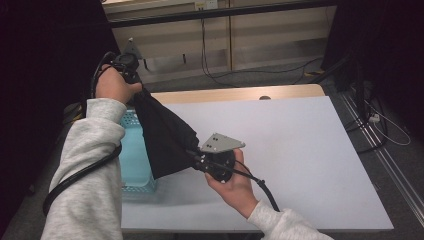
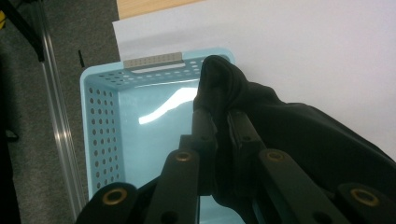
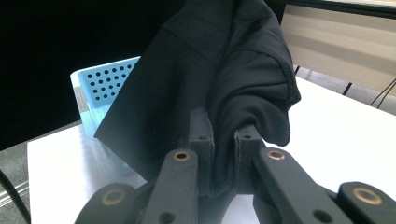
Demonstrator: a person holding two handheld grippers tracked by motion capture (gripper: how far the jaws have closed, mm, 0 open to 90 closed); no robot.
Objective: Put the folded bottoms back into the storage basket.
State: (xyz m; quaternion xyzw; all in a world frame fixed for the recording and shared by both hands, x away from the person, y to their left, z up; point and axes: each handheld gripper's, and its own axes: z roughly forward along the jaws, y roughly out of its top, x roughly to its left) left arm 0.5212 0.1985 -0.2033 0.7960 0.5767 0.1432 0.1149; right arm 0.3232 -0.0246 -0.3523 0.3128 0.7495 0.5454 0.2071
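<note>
We hold a black cloth (image 1: 162,135) stretched in the air between both tongs, above the light blue basket (image 1: 132,160) at the table's (image 1: 300,150) near left. The left gripper (image 2: 219,114) and right gripper (image 3: 224,130) each pinch an edge. We should keep it taut; the basket wall could snag its hanging edge

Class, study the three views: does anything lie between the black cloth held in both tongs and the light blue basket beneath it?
Nothing visible does. The black cloth hangs from the left tongs and right tongs, both shut on it, over the open light blue basket, whose floor looks bare.
</note>
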